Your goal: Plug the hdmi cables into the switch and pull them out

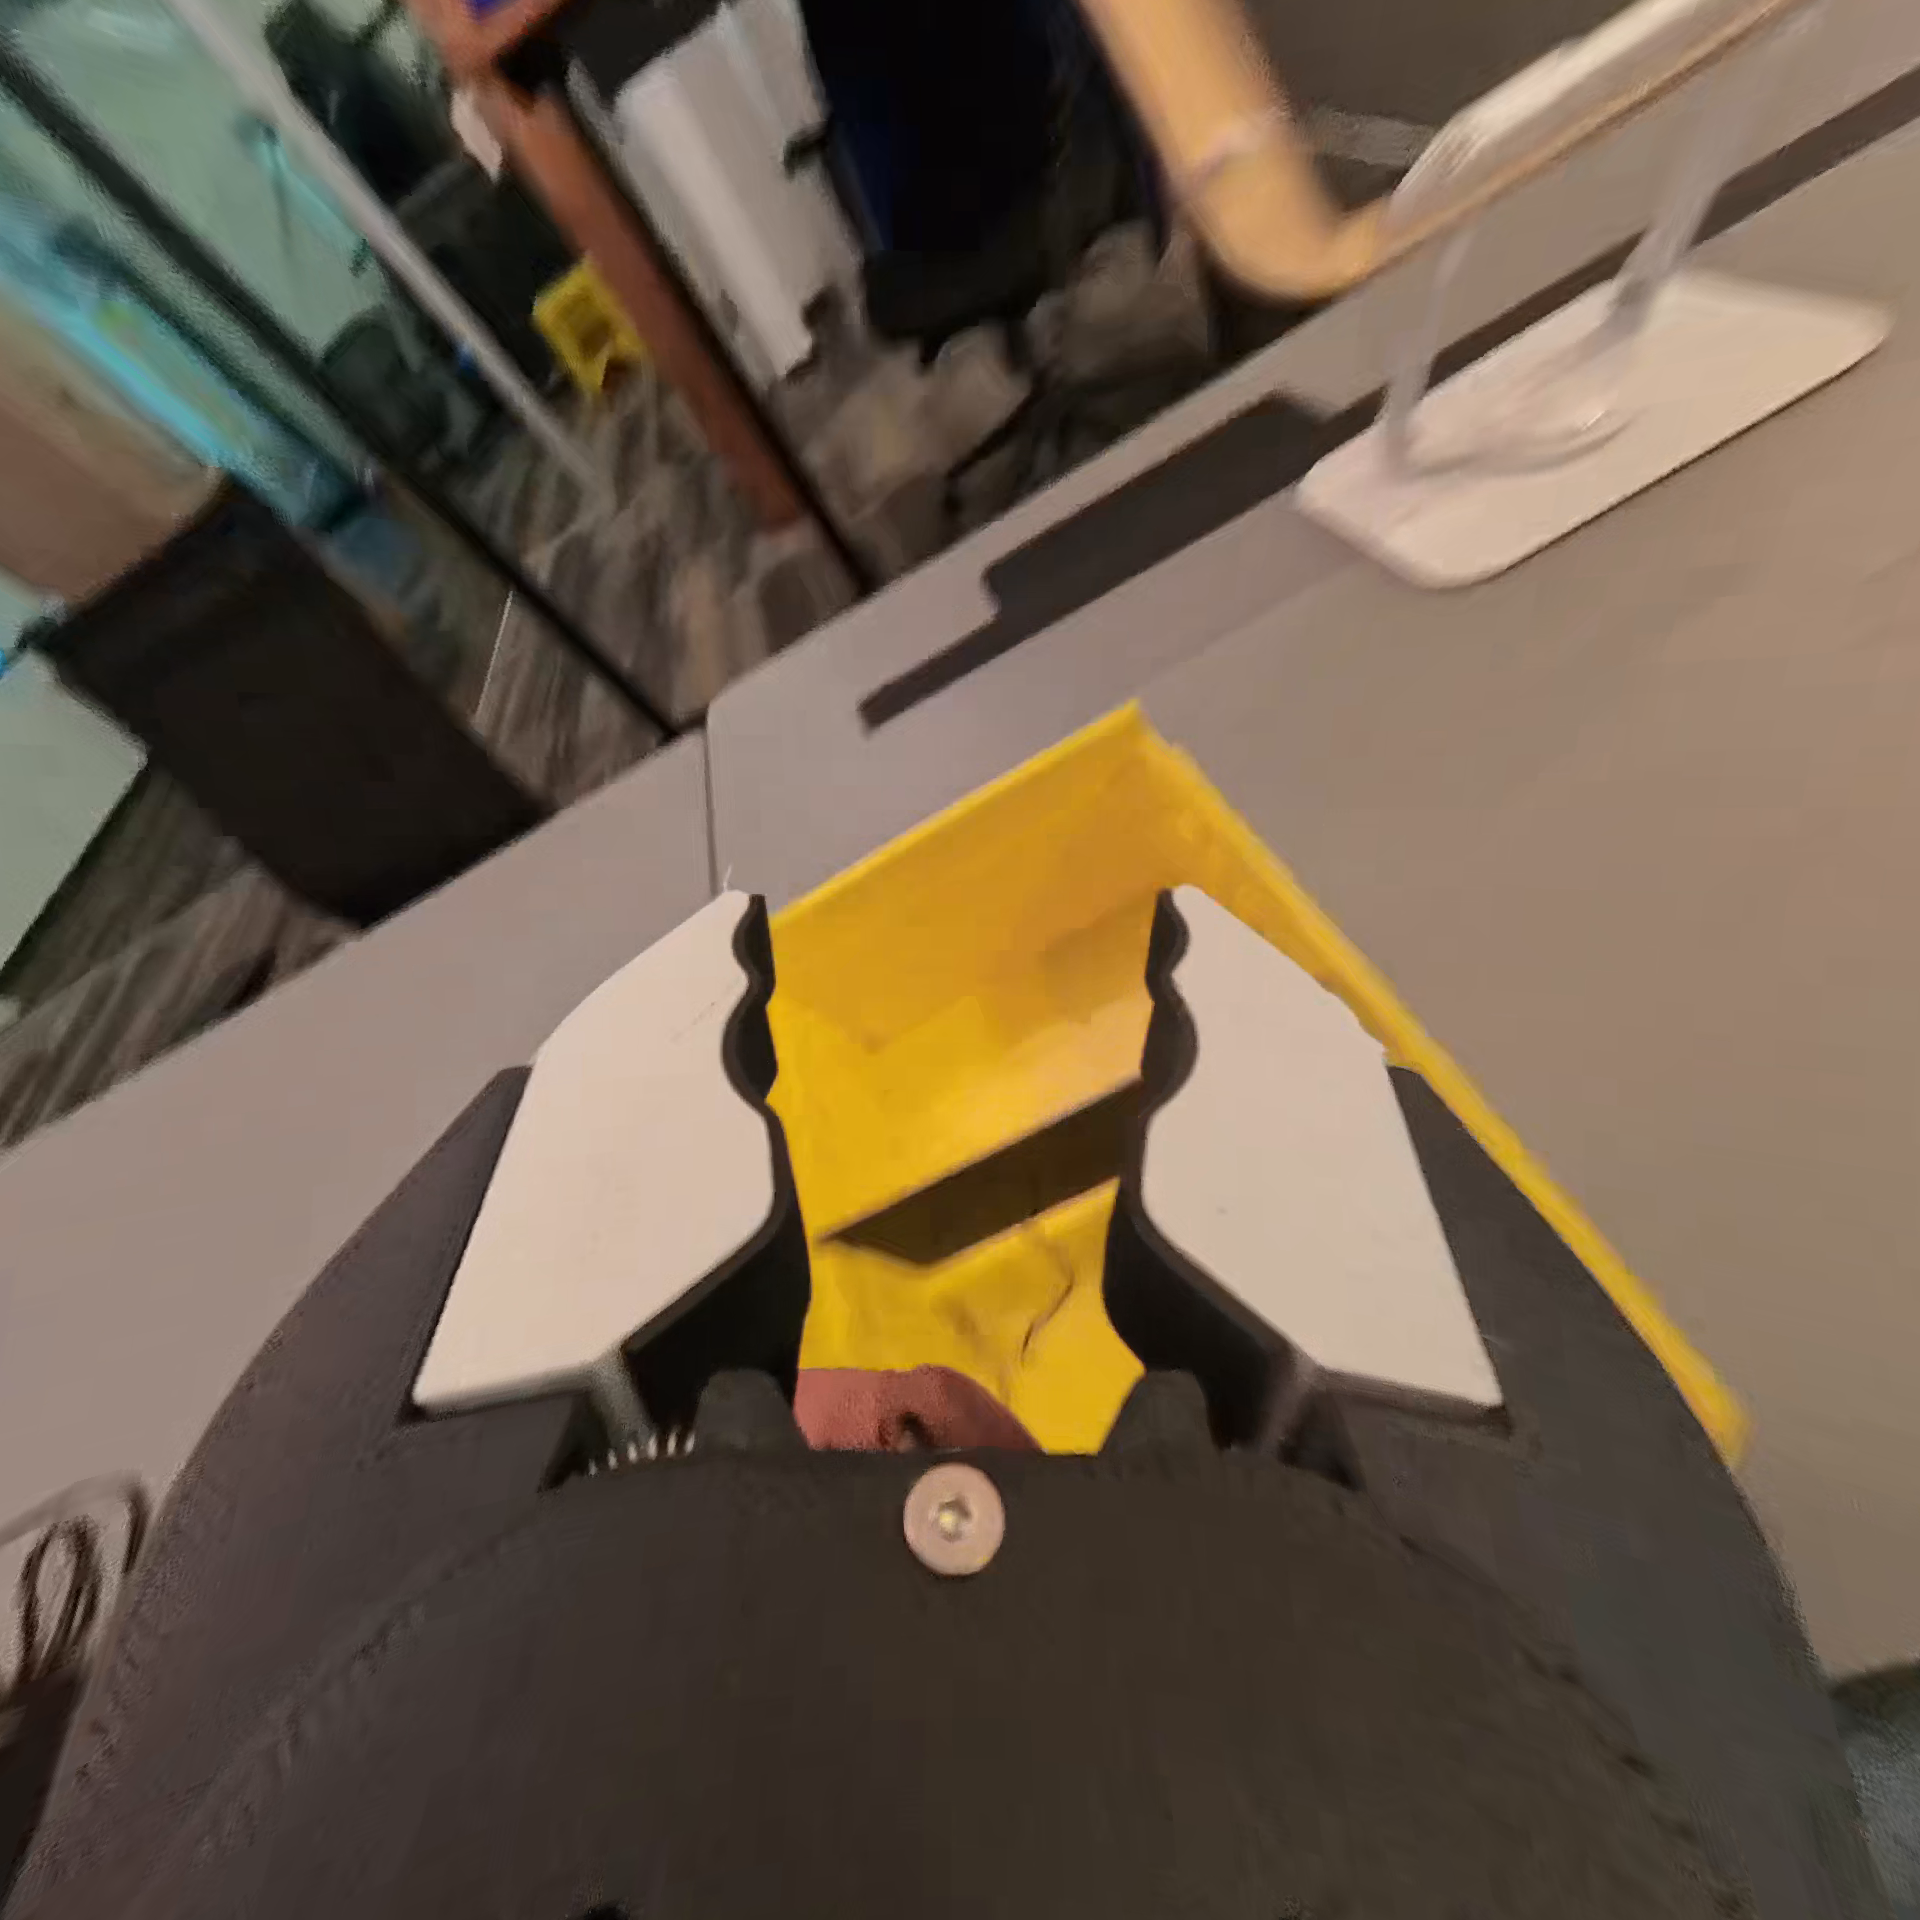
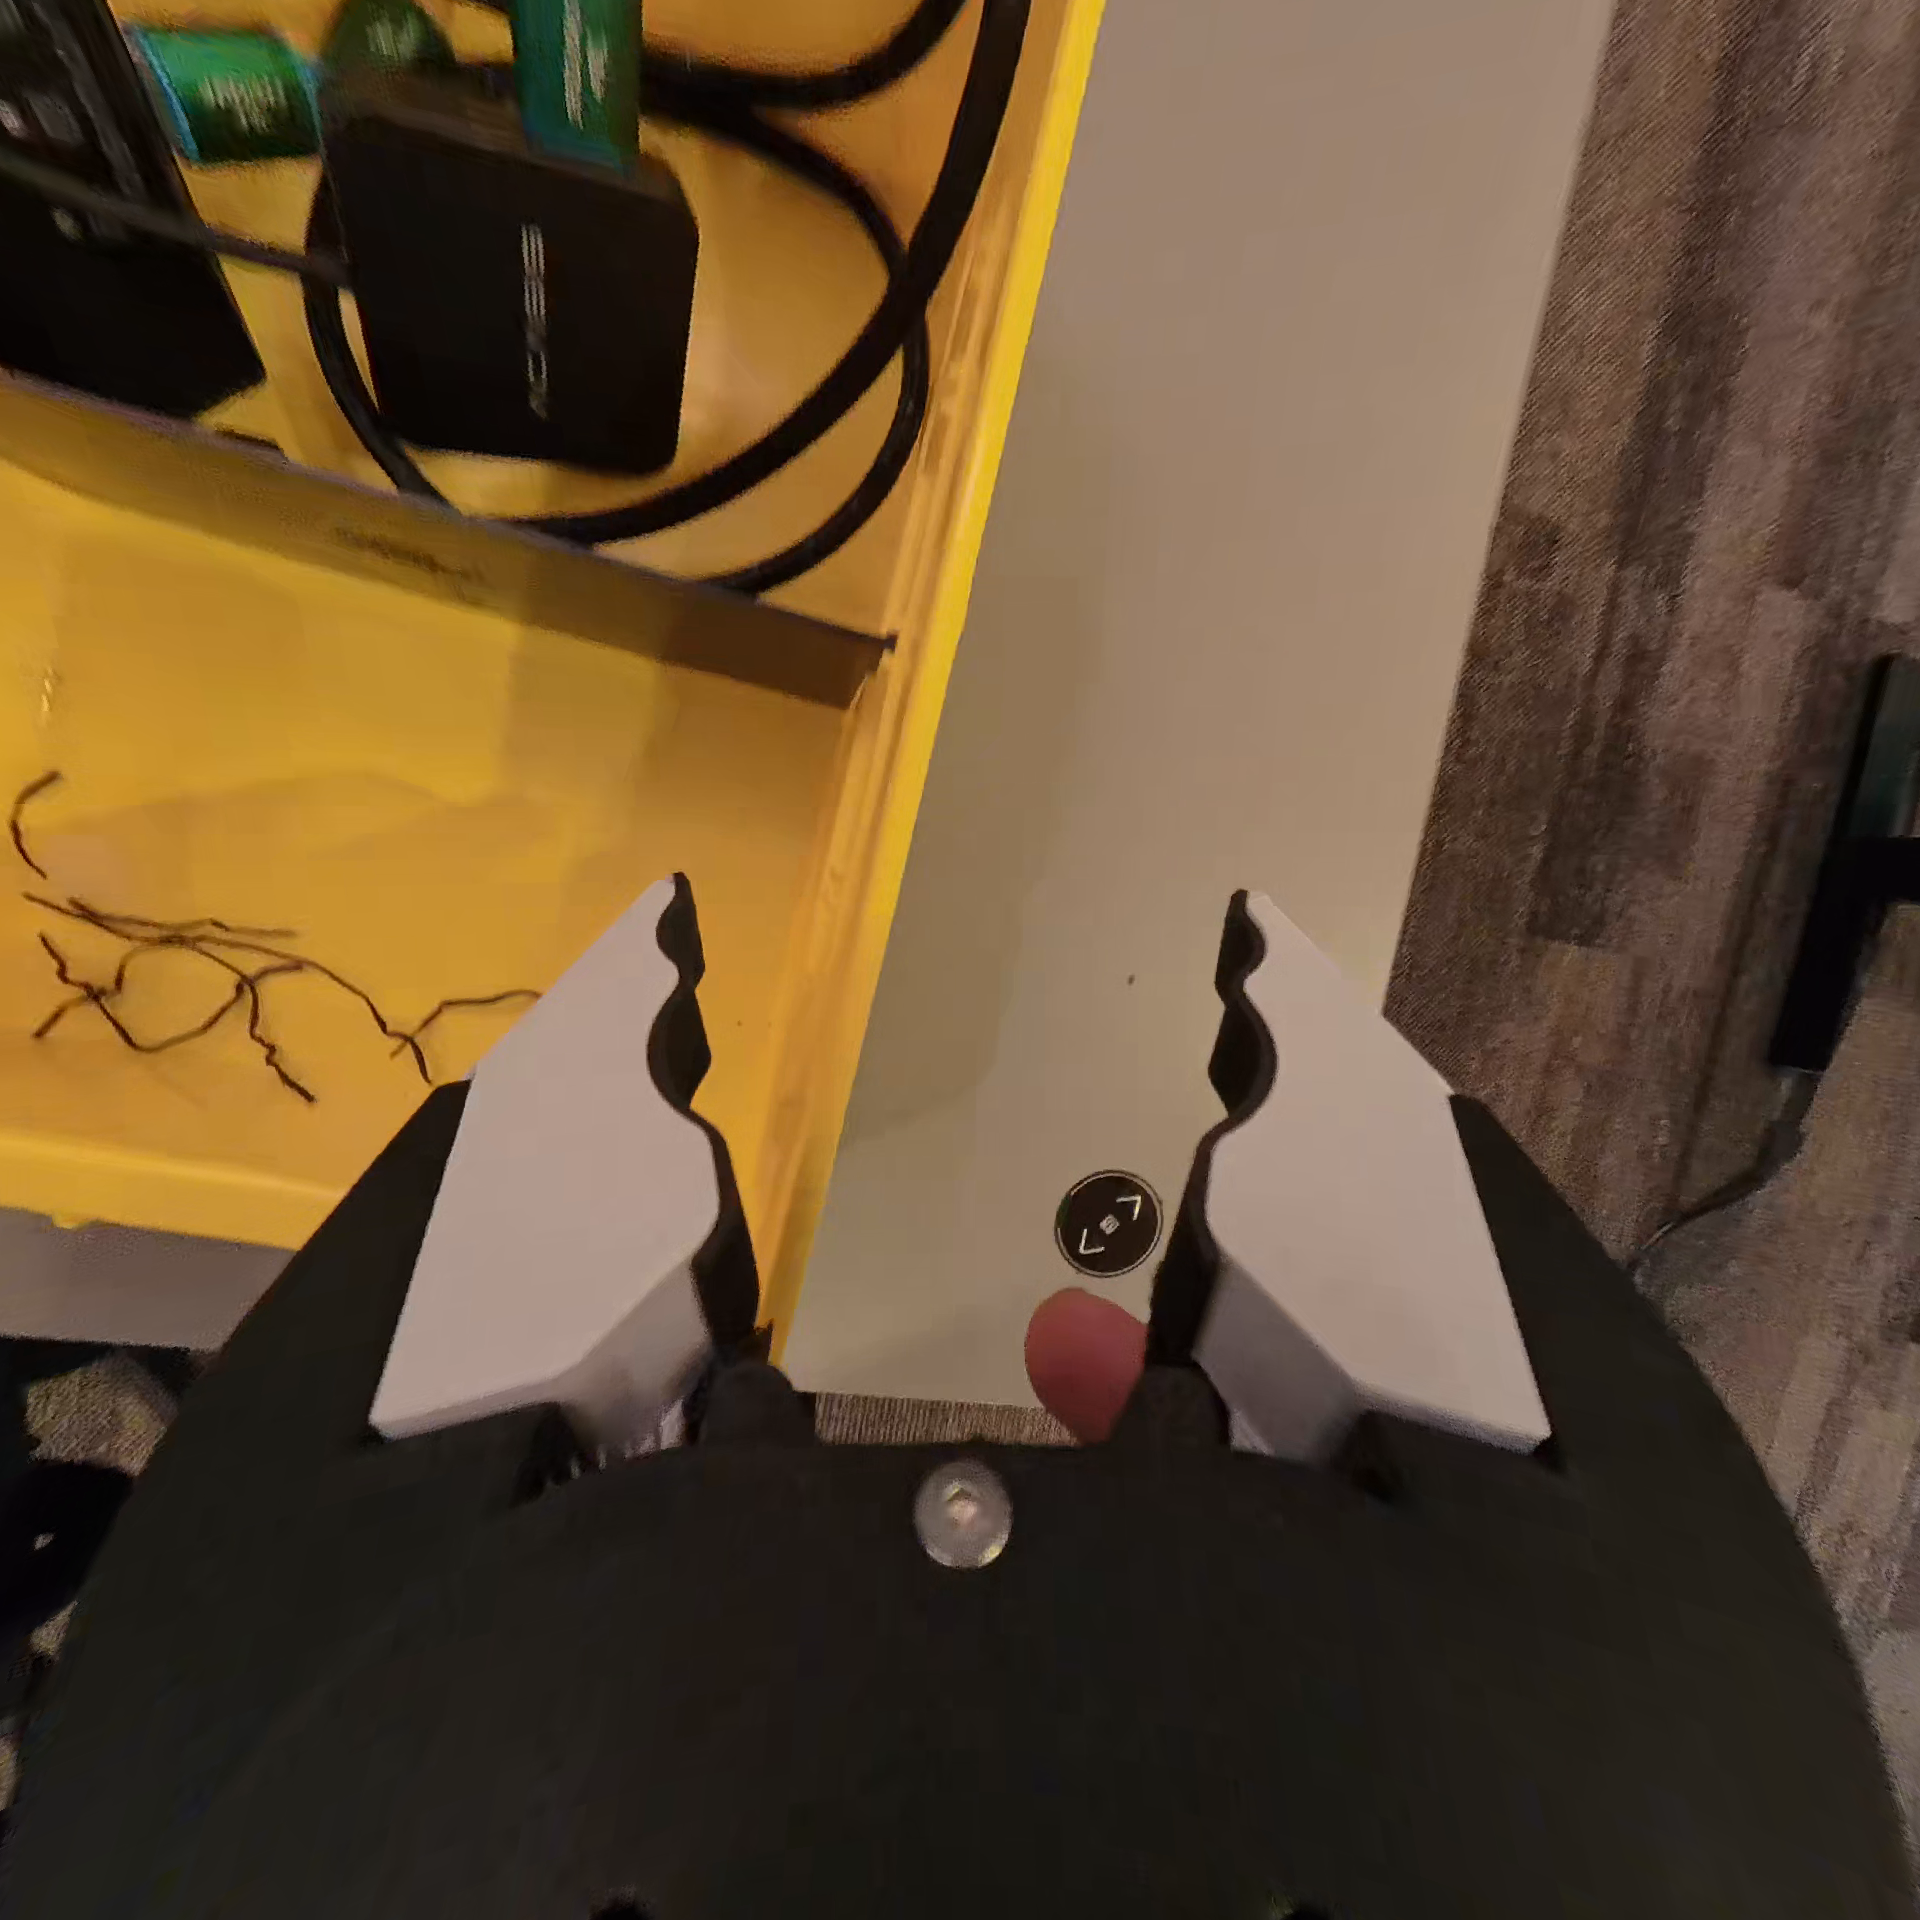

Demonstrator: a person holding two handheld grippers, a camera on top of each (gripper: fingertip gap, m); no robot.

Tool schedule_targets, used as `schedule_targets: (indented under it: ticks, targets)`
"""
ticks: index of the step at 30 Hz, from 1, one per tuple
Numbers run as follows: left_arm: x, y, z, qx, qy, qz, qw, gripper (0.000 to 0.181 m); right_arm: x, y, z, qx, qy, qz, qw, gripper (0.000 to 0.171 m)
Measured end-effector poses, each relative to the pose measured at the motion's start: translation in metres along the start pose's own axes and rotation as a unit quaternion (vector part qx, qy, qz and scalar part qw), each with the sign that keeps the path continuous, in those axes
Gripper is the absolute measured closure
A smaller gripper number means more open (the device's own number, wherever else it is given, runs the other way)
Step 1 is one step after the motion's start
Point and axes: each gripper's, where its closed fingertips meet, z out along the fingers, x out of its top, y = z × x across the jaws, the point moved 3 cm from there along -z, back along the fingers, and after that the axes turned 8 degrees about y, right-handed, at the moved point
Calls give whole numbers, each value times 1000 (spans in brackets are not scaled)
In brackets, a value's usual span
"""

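Note:
In the right wrist view a black box-shaped switch [image 2: 520,301] lies in the far compartment of a yellow tray [image 2: 894,727], with looped black HDMI cables [image 2: 894,343] around it and green-tagged plugs [image 2: 577,83] at its far side. Whether the plugs are seated I cannot tell. My right gripper [image 2: 956,894] is open and empty, over the tray's right wall and the white table, well short of the switch. My left gripper [image 1: 961,904] is open and empty above a corner of the yellow tray [image 1: 966,935]; no switch or cable shows in the left wrist view.
A dark divider strip [image 2: 520,592] splits the tray; thin black wire scraps [image 2: 208,977] lie in the near compartment. A round black button [image 2: 1107,1221] sits in the table. A white monitor-stand base [image 1: 1590,436] stands at the far right. The table edge and carpet [image 2: 1662,520] are right. The left gripper's tips are roughly 85 cm from the right gripper's.

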Motion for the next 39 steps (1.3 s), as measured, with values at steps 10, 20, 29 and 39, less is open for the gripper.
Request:
schedule_targets:
  ticks: [10,20,29,39]
  targets:
    - [-163,-46,-48,48,-234,-68,969,99,-19,-39,42,125,-28,-7,992,139]
    - [-209,-15,-27,-59,-252,-167,951,176,-3,-90,45,161,-12,-25,987,131]
    - [-187,-3,-27,-97,-185,-238,949,177,12,-177,41,200,6,-60,978,111]
    - [-152,-6,-34,-84,-97,-250,960,177,19,-291,26,260,24,-112,959,95]
